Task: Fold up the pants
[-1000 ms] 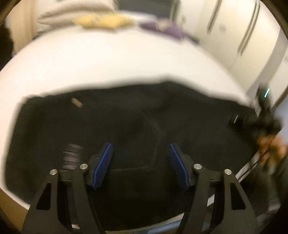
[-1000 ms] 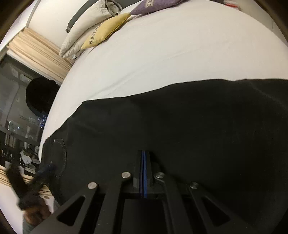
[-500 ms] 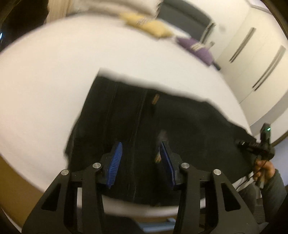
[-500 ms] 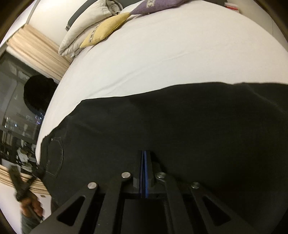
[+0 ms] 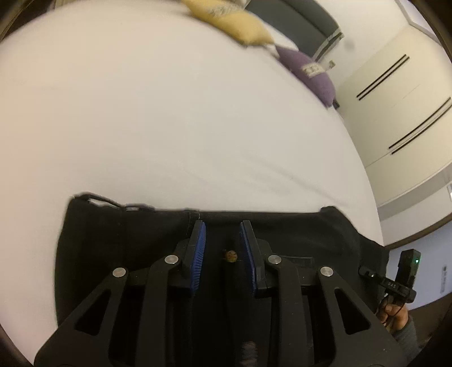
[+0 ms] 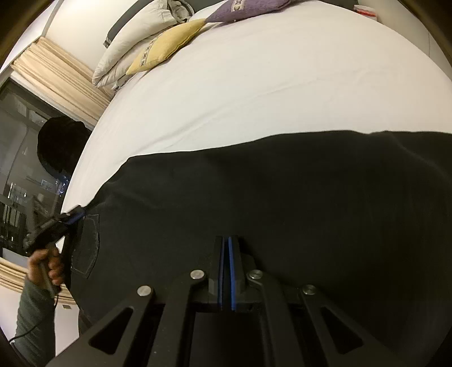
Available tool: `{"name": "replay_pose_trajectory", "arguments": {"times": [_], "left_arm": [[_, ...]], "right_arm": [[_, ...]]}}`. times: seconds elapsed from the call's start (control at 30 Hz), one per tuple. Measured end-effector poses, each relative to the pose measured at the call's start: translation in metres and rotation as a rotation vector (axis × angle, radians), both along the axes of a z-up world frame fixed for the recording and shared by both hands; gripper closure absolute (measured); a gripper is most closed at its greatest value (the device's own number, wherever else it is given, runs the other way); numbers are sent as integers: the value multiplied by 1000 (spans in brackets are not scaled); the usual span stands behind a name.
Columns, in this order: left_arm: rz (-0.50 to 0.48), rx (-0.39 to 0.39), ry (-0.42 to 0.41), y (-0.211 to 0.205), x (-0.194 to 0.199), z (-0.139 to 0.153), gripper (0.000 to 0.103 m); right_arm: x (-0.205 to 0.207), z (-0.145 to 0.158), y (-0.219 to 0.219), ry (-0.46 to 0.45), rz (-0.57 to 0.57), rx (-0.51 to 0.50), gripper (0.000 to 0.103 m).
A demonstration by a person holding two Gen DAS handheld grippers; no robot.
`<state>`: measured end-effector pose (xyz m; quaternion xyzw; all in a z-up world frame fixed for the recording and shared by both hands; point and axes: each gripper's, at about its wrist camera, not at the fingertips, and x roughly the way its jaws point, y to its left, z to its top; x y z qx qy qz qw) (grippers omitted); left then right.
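**A:** Where are the pants, and what is around them?

**B:** The black pants point(image 6: 282, 197) lie flat across the near edge of a bed point(image 6: 282, 84) covered in a white sheet. At the far end of the bed sit a yellow cushion point(image 6: 166, 45), a purple cushion point(image 6: 248, 7) and white pillows point(image 6: 135, 36). Tall pale wardrobe doors point(image 5: 395, 98) stand past the bed on one side; beige curtains point(image 6: 62, 76) and a dark window point(image 6: 17, 169) stand on the other.

**A:** What is the left claw doing?

**B:** The left claw point(image 5: 223, 248) sits low over the waistband, its blue pads parted with a clear gap between them. A brass button point(image 5: 230, 255) shows in that gap. The pads grip nothing. Whether they touch the cloth cannot be told.

**A:** And the right claw?

**B:** The right claw point(image 6: 226, 254) has its pads pressed almost together, only a thin slit between them, with black fabric all around. Whether cloth is pinched inside cannot be told from here.

**A:** Anything in the way?

**B:** In the right wrist view, the person's left hand point(image 6: 45, 265) holds its tool at the pants' corner, beside a back pocket point(image 6: 84, 245).
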<state>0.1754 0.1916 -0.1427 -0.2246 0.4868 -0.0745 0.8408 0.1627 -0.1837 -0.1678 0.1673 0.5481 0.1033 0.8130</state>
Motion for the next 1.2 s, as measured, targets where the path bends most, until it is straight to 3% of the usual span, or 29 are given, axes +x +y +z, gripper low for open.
{"name": "replay_pose_trajectory", "arguments": {"times": [0.13,0.23,0.3,0.4,0.47,0.5,0.53,0.6,0.67,0.77,0.83,0.87,0.9,0.97,1.03,1.13,1.17,1.2], "left_arm": [[-257,-19,-40,-86,23,15,77],[-379,49,45,-148,56,-15,77],[-364,102,74,-156,65,-40,77],[-209,-16,77,-127,77,-52,83],[-121,-19,61,-110,76,-51,85],[-21,89,61,-100,75,-46,86],[18,116,57,-94,73,-42,86],[83,77,24,-80,63,-28,85],[66,94,-21,-79,47,-11,85],[-11,130,-89,-108,22,9,85],[-58,139,-123,-160,9,19,79],[-83,149,-144,-180,0,21,69],[-110,164,-167,-201,-12,24,43],[-166,201,-231,-253,-30,20,14],[-235,234,-257,-290,-47,13,13],[-313,257,-210,-338,-54,-12,13],[-325,256,-204,-315,-83,-18,13],[-320,271,-194,-322,-86,-24,13]], "right_arm": [[1,-1,2,-8,-6,0,101],[3,-2,1,-7,-11,18,101],[4,-1,1,-5,-10,24,101],[2,3,1,-9,-4,24,100],[-4,9,-5,-21,-13,20,81],[-12,16,-11,-37,-29,23,74],[-18,20,-16,-51,-42,27,66],[-41,38,-32,-105,-76,55,61],[-73,56,-55,-174,-131,96,48],[-130,72,-100,-257,-270,143,40],[-167,73,-132,-273,-385,146,40],[-182,71,-145,-278,-444,148,40],[-199,69,-158,-288,-505,161,40],[-222,60,-177,-298,-591,205,38],[-233,45,-192,-276,-655,279,38],[-238,25,-201,-229,-715,367,35],[-237,17,-203,-212,-728,386,34],[-237,13,-206,-199,-742,403,33]]}}
